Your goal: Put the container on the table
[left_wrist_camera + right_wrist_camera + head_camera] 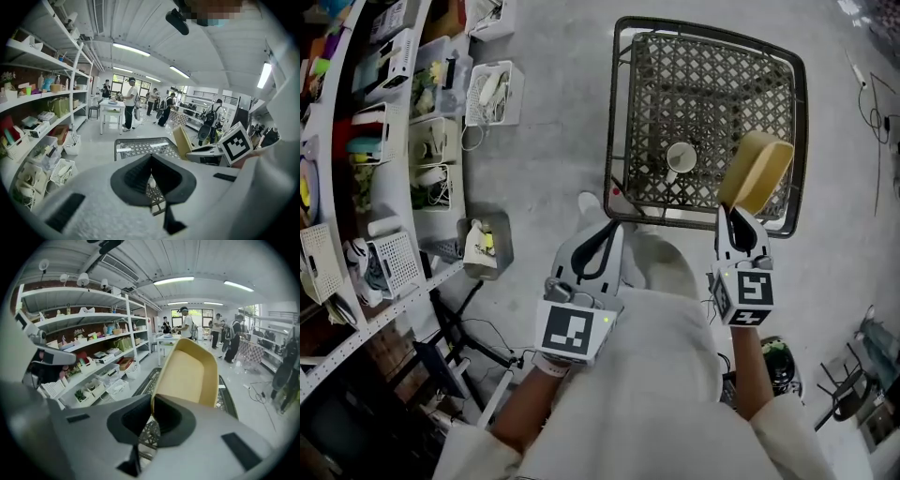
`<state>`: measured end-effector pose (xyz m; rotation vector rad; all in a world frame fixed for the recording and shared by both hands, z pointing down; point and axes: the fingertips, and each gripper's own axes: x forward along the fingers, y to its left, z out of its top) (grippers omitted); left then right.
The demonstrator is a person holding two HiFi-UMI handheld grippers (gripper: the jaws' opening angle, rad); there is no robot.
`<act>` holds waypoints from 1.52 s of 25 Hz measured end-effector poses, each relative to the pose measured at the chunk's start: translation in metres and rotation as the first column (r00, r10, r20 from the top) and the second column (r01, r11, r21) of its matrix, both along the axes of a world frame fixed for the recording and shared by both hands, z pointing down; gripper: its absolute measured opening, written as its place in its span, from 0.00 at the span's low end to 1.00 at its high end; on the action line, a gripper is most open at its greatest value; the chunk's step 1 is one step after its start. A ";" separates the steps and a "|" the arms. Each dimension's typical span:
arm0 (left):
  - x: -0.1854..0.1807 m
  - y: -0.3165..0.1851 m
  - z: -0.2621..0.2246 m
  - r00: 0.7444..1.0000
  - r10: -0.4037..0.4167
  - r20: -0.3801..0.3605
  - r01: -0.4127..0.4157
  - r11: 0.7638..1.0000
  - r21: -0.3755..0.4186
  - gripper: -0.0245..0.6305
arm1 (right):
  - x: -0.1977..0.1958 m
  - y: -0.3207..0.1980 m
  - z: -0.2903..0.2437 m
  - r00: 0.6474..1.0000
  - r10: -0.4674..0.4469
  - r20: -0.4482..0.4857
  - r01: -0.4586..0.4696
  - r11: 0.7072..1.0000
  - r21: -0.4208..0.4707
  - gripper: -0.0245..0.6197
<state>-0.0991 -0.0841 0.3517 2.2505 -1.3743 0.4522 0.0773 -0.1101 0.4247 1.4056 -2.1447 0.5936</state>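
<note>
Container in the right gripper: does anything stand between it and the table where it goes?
Nothing visible sits under the container, held by the right gripper over the mesh table at its near right corner. A white cup stands to its left, apart.

The left gripper (600, 236) (151, 161) is held out in front on a bare forearm (523, 405), its jaws pressed together with nothing between them. To its right and slightly farther out, the right gripper (739, 217) (152, 401) points forward, its jaws clamped on the rim of the container (757, 172) (187, 371), which is held off the ground.
</note>
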 end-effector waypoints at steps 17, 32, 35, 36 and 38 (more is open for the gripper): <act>0.012 -0.015 0.048 0.998 0.064 0.003 -0.063 0.995 -0.080 0.07 | 0.014 0.005 0.131 0.995 -0.012 -0.102 -0.011 0.976 -0.216 0.09; 0.017 -0.016 0.090 0.997 0.079 0.012 -0.077 0.989 -0.129 0.07 | 0.001 0.007 0.213 0.990 -0.058 -0.130 0.010 0.939 -0.345 0.09; 0.018 -0.015 0.091 0.997 0.081 0.013 -0.078 0.989 -0.128 0.07 | 0.001 0.005 0.219 0.988 -0.065 -0.140 0.012 0.938 -0.347 0.09; 0.018 -0.015 0.091 0.997 0.079 0.012 -0.077 0.989 -0.128 0.07 | 0.000 0.005 0.220 0.988 -0.068 -0.141 0.015 0.938 -0.346 0.09; 0.018 -0.013 0.091 0.997 0.076 0.012 -0.074 0.989 -0.130 0.07 | -0.004 0.002 0.220 0.988 -0.076 -0.136 0.026 0.939 -0.342 0.10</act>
